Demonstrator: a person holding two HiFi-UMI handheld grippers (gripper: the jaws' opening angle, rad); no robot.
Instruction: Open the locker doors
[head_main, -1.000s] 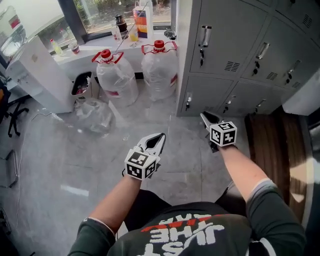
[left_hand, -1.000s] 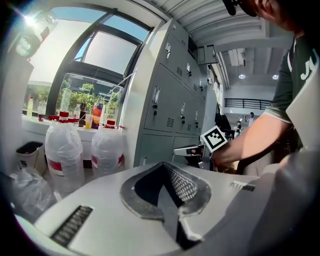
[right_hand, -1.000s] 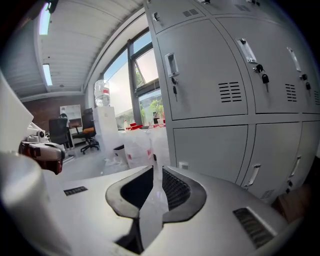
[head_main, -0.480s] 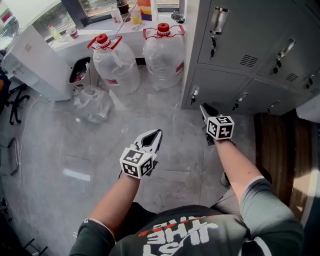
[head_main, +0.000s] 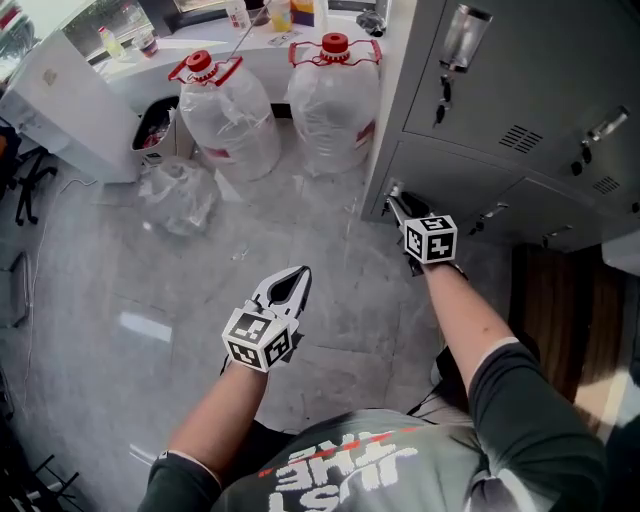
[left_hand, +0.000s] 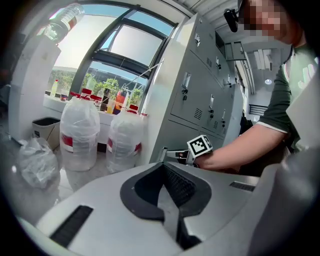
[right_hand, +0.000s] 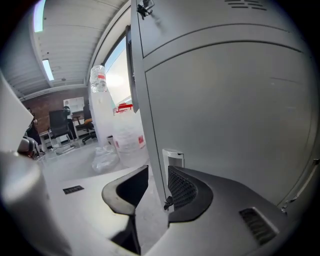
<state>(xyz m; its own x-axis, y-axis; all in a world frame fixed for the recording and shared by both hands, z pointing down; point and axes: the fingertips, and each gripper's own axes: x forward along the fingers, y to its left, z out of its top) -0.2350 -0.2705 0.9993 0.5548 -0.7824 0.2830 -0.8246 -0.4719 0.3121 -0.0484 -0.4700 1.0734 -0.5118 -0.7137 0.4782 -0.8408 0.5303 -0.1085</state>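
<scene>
The grey polished floor (head_main: 330, 300) carries all items. At 11 o'clock the left water jug (head_main: 232, 125) stands upright, plastic-wrapped and red-capped. At 12 o'clock stands the right water jug (head_main: 335, 95), of the same type, just beside the locker bank (head_main: 520, 90). The locker bank occupies 1 to 3 o'clock. A crumpled clear plastic bag (head_main: 178, 195) lies at 10 o'clock, near a dark waste bin (head_main: 155, 130) and a white cabinet (head_main: 60, 100). A brown wood-grain strip (head_main: 545, 300) runs at 3 o'clock.
</scene>
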